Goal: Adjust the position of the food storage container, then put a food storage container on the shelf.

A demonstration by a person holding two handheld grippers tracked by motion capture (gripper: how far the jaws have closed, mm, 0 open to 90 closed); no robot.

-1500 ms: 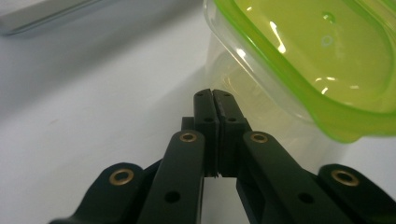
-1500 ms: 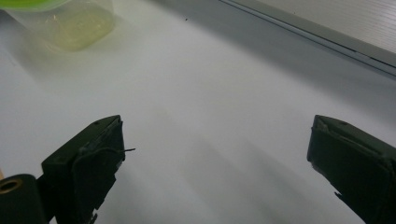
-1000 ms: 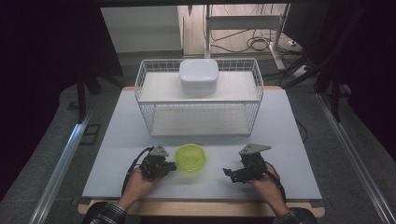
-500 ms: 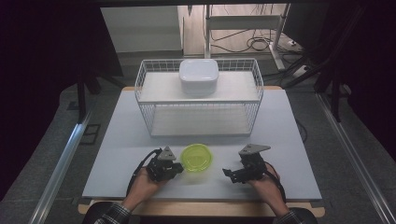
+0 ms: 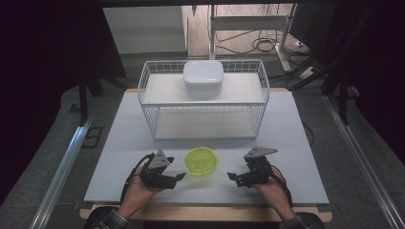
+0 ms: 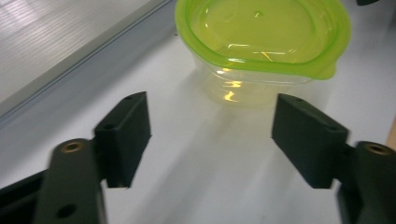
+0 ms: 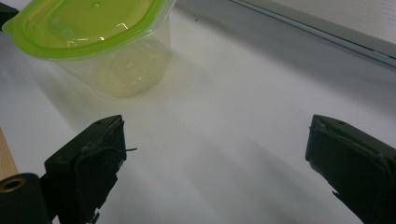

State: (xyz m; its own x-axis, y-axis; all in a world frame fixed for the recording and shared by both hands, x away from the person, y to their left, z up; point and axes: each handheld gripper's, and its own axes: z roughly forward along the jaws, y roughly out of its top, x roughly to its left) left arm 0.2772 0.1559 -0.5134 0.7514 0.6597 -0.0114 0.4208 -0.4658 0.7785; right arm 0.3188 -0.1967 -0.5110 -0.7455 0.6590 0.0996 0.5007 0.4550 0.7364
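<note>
A clear plastic container with a yellow-green lid stands on the white table near its front edge, between my two grippers. My left gripper sits just left of it, open, with nothing between its jaws. In the left gripper view the container stands close ahead of the open left gripper. My right gripper rests to the right of the container, open and empty. The right gripper view has the container at the upper left, beyond the wide-open right gripper.
A white wire basket rack stands across the back half of the table, with a white lidded box on its upper shelf. A metal stand and cables lie on the floor behind.
My left gripper has moved right, closer to the green-lidded container. The right gripper has stayed in place.
</note>
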